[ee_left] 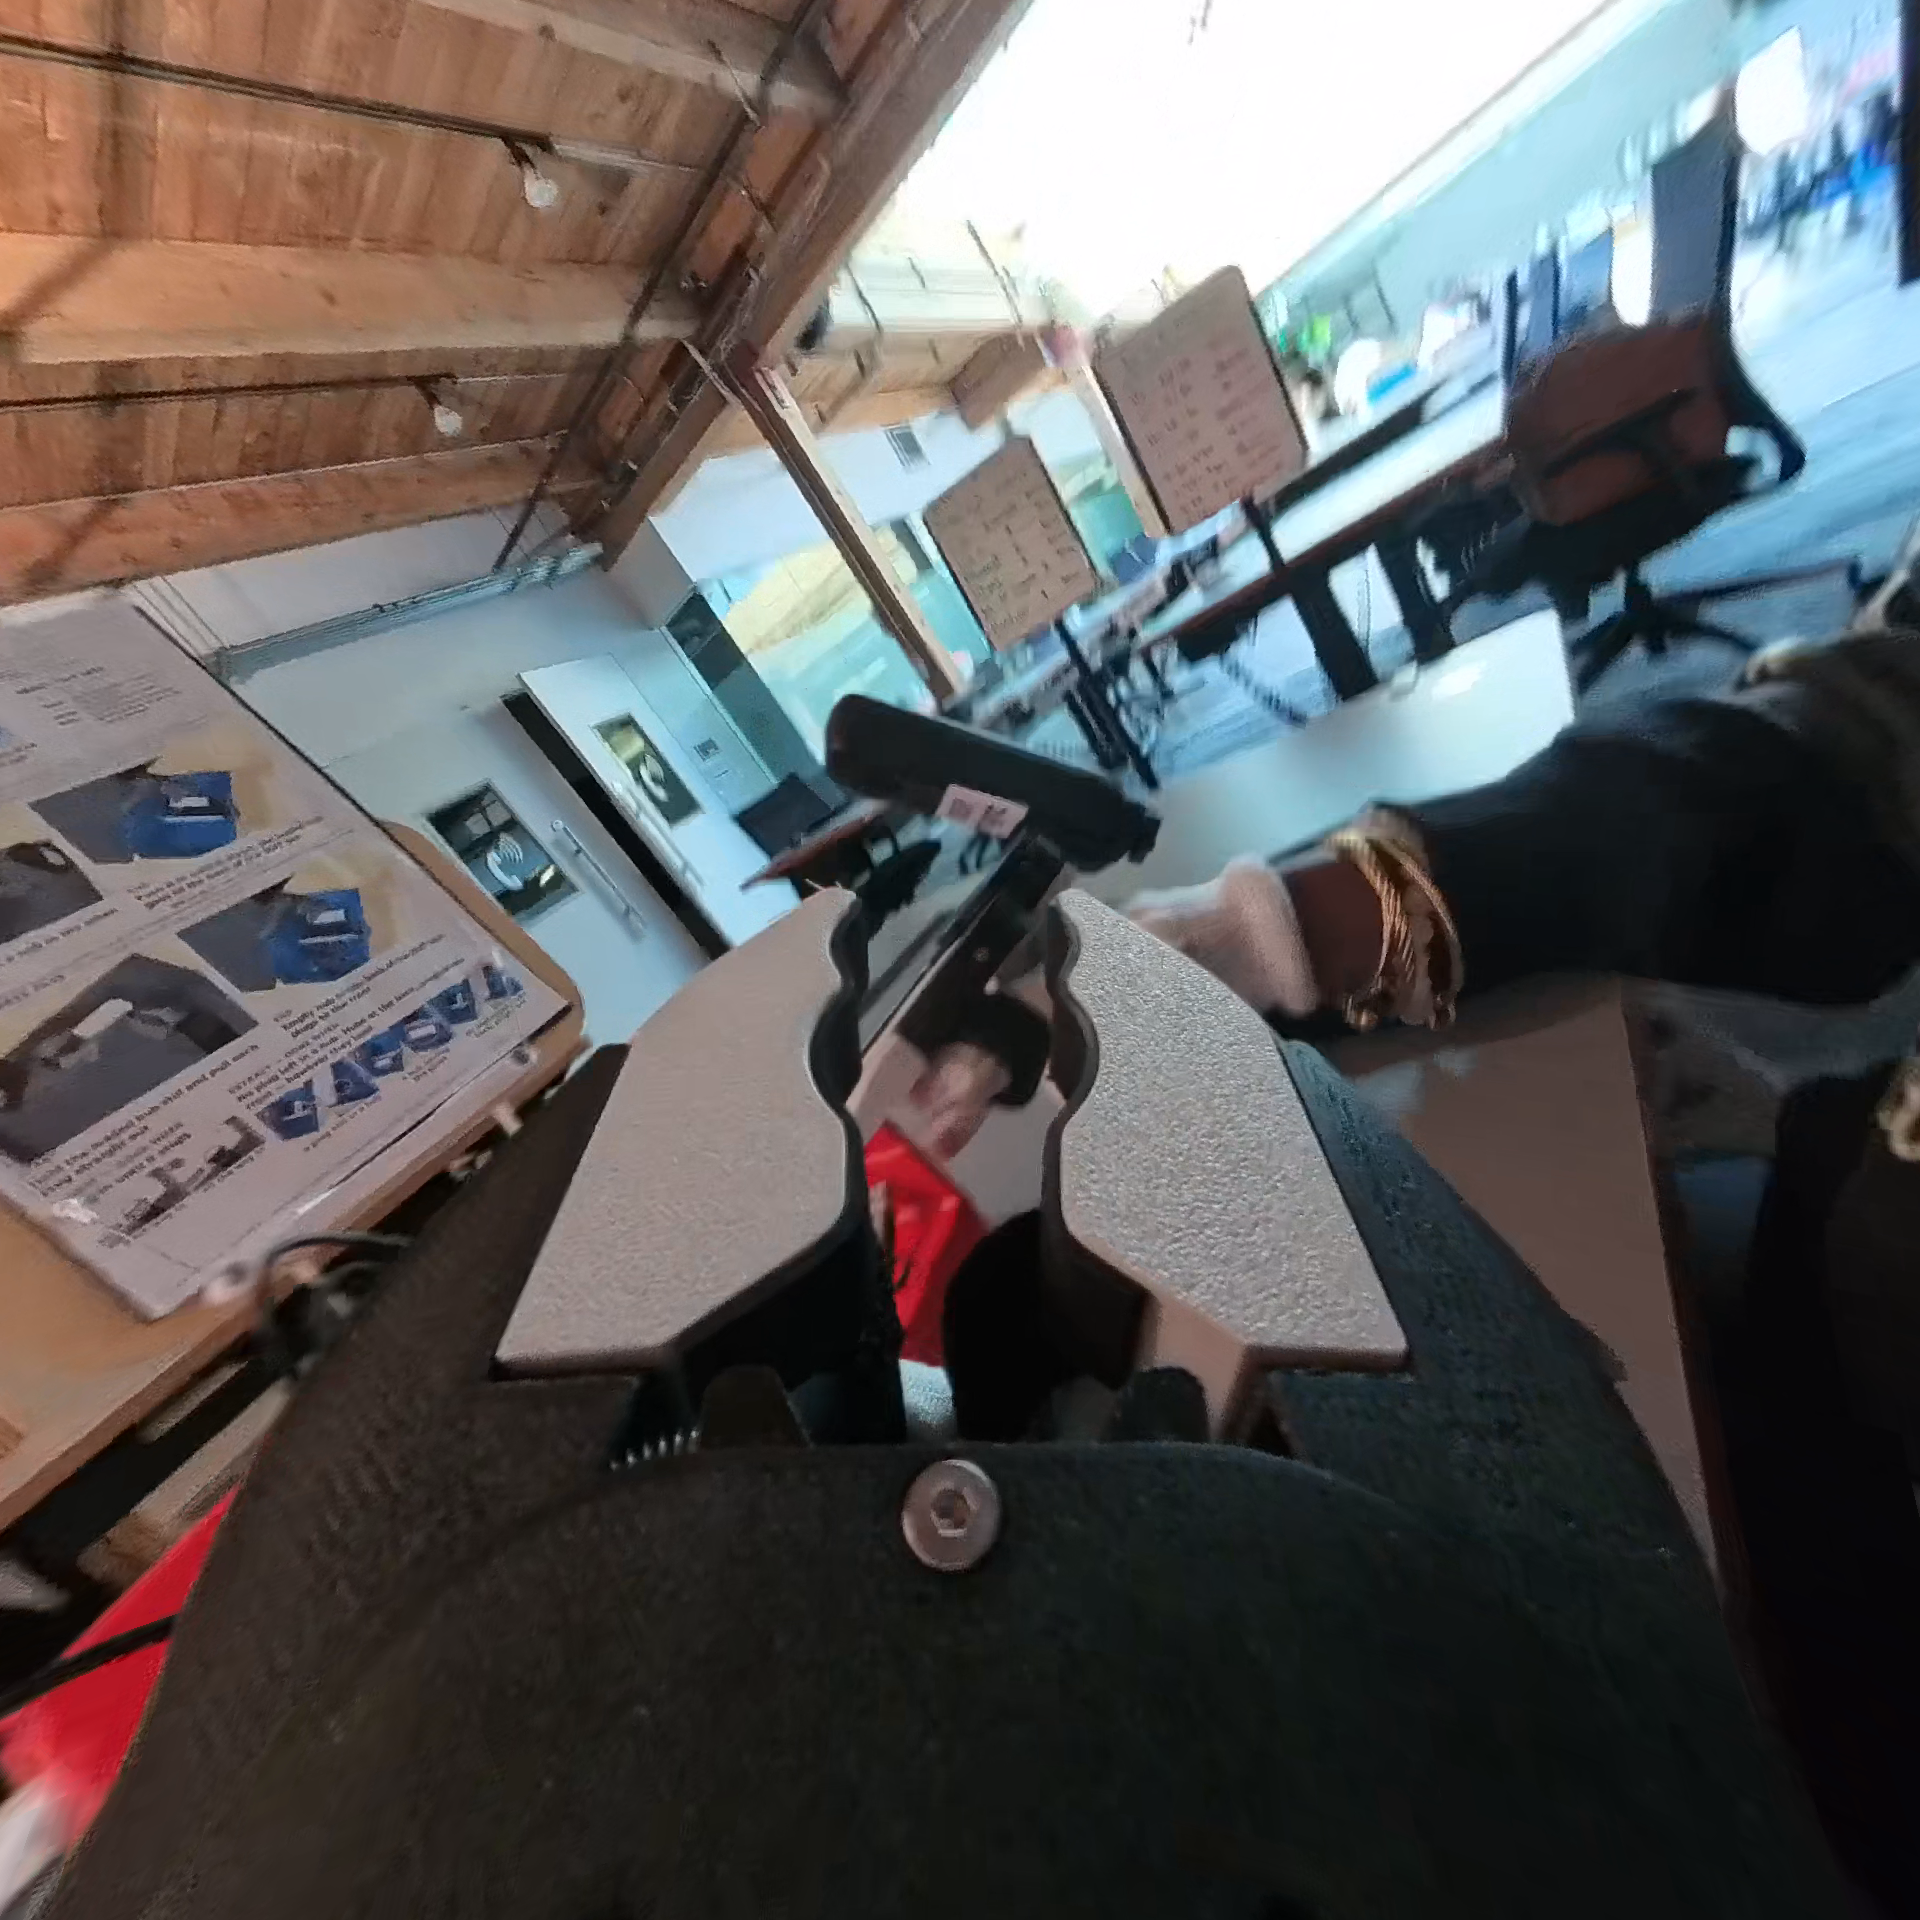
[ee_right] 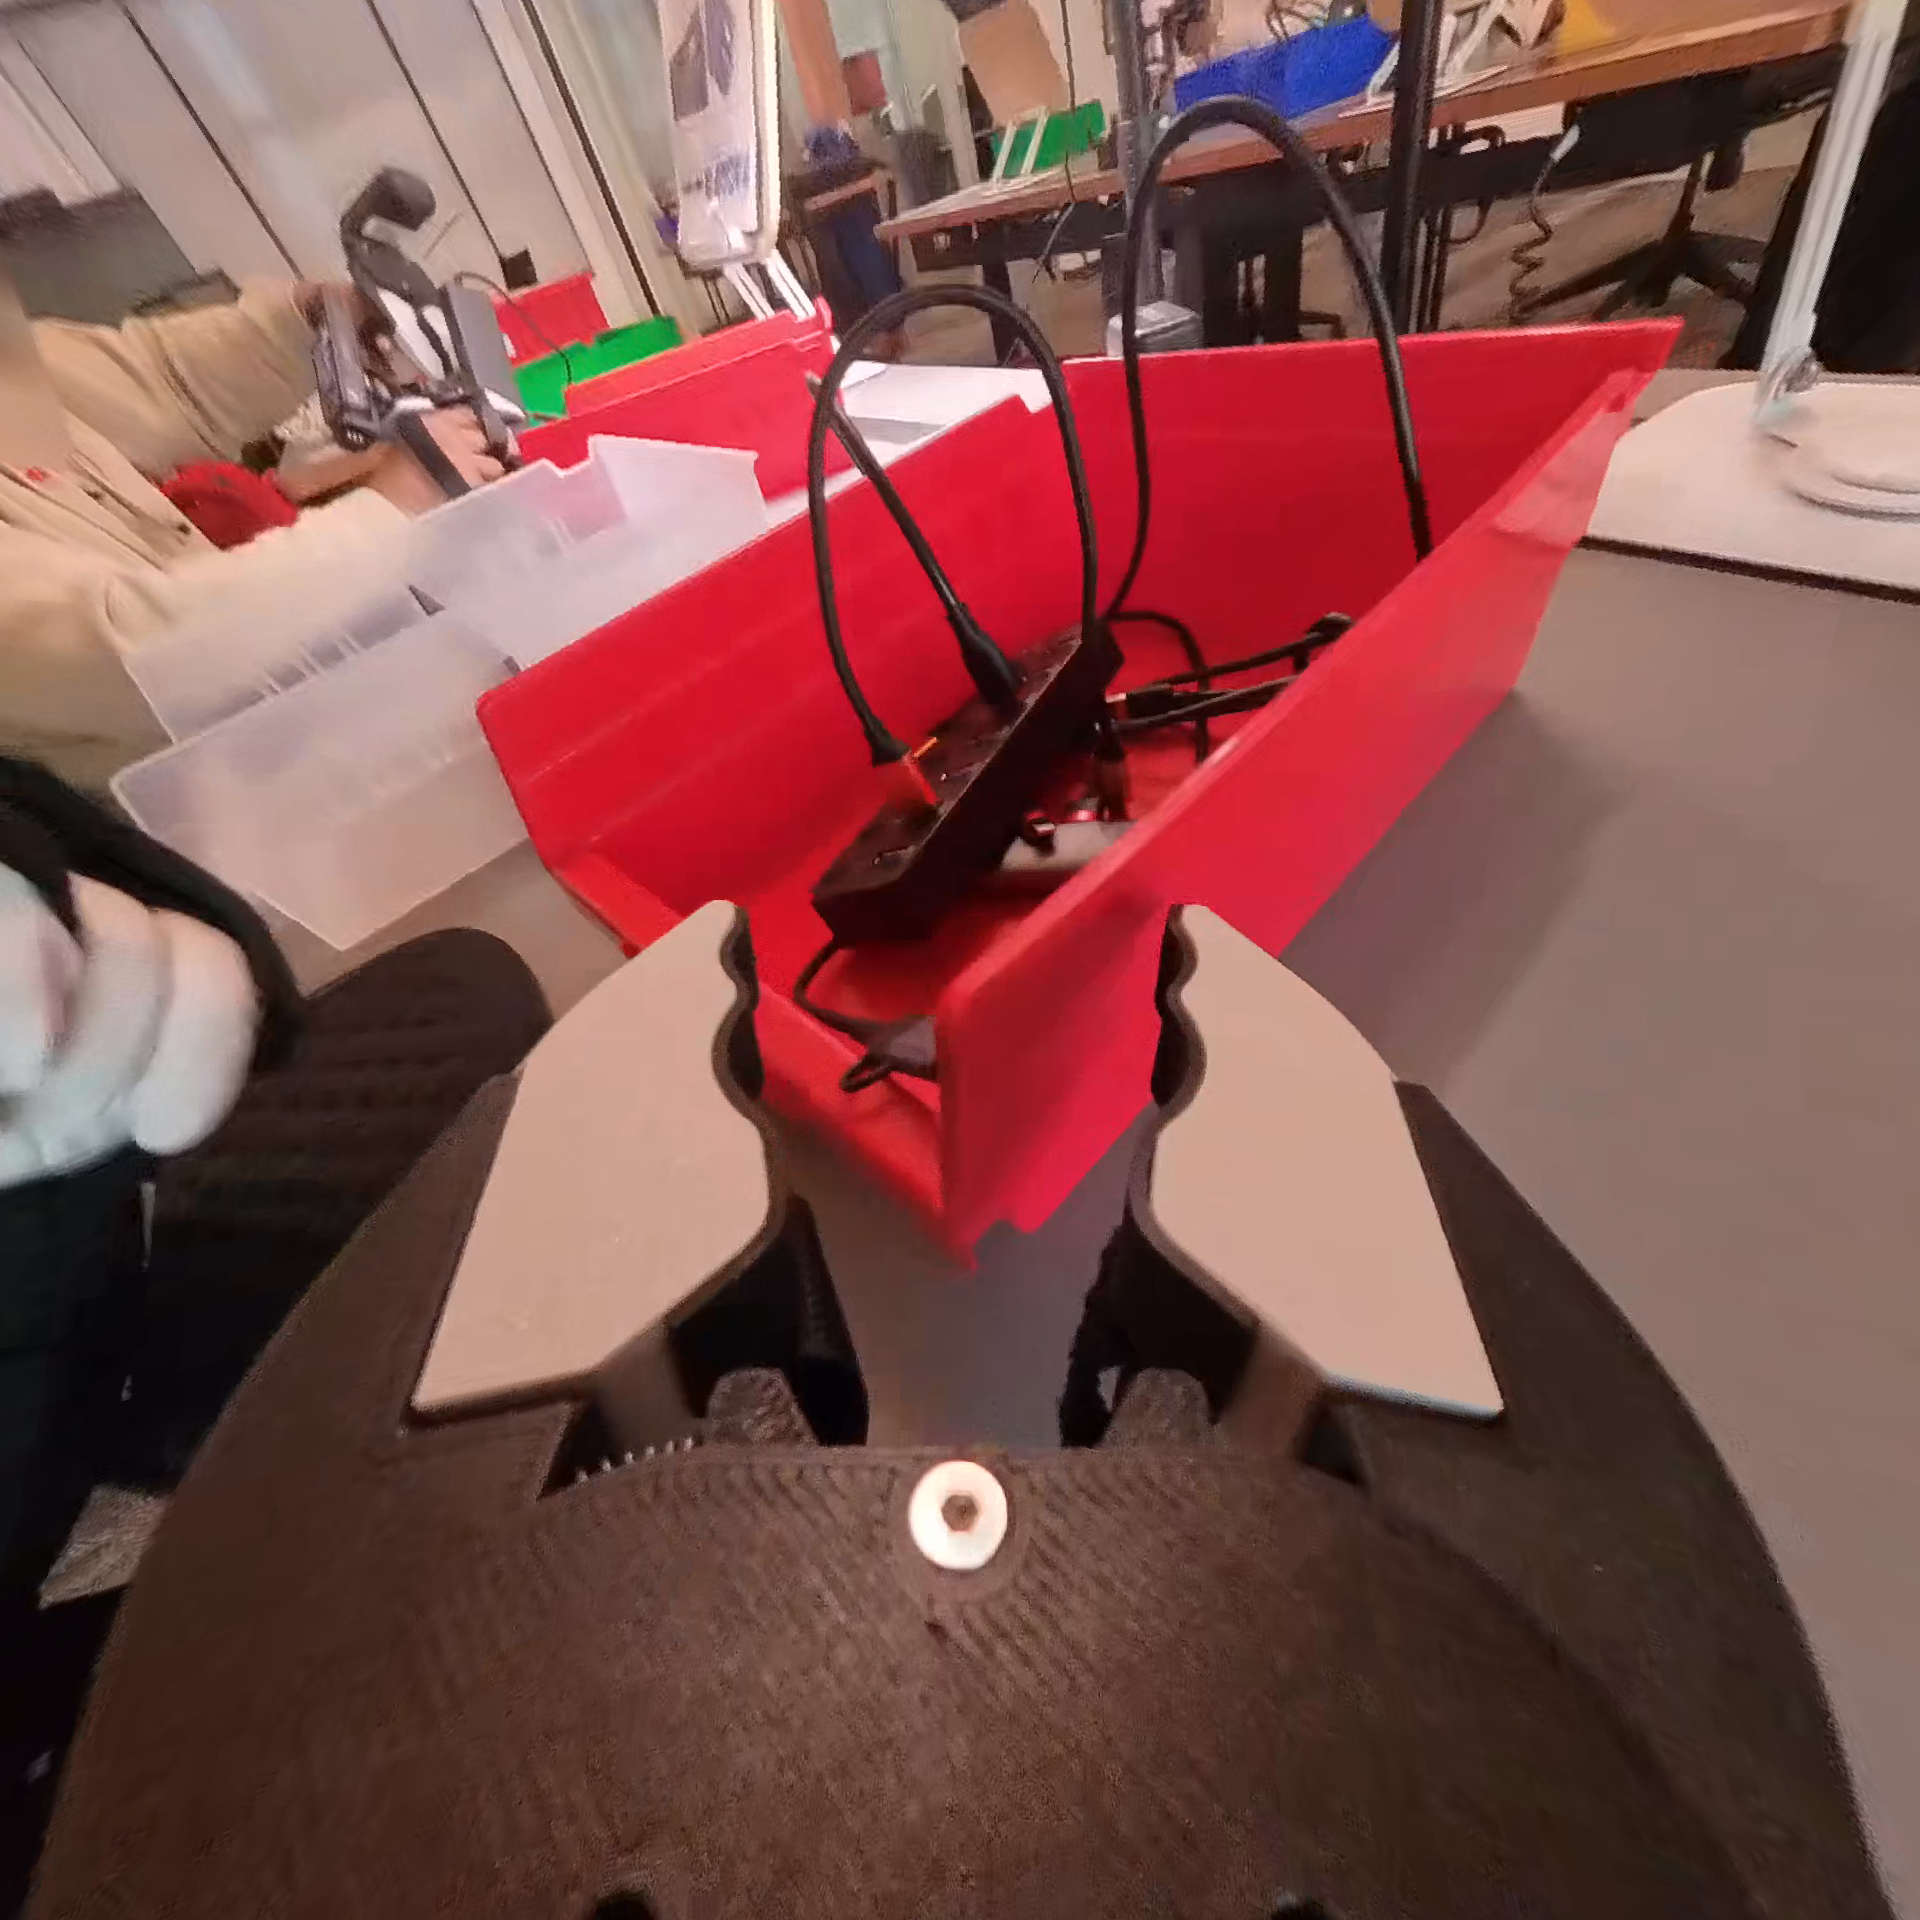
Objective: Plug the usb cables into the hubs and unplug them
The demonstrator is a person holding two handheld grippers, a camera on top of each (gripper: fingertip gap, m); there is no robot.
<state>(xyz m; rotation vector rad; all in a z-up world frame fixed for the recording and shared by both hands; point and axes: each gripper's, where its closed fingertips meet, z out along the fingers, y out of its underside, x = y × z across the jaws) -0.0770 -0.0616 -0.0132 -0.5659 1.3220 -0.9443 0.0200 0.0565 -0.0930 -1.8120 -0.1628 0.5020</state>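
In the right wrist view a red bin (ee_right: 1299, 790) stands on a grey table. A black USB hub (ee_right: 966, 800) lies tilted inside it. Black cables (ee_right: 1039, 353) loop up from the hub, and one plug with an orange tip (ee_right: 914, 764) sits at its near side. More loose cables (ee_right: 1216, 691) lie at the bin's far end. My right gripper (ee_right: 956, 935) is open and empty, its fingers either side of the bin's near corner. My left gripper (ee_left: 956, 914) is open and empty, tilted up toward the ceiling. A bit of red bin (ee_left: 925, 1226) shows between its fingers.
Clear plastic bins (ee_right: 343, 727) stand left of the red bin. Another person with a gripper (ee_right: 395, 332) works at the far left. White plates (ee_right: 1860, 457) sit at the back right. A gloved hand with gold bangles (ee_left: 1392, 925) holds a black tool (ee_left: 977, 790). A poster board (ee_left: 208, 935) stands to the left.
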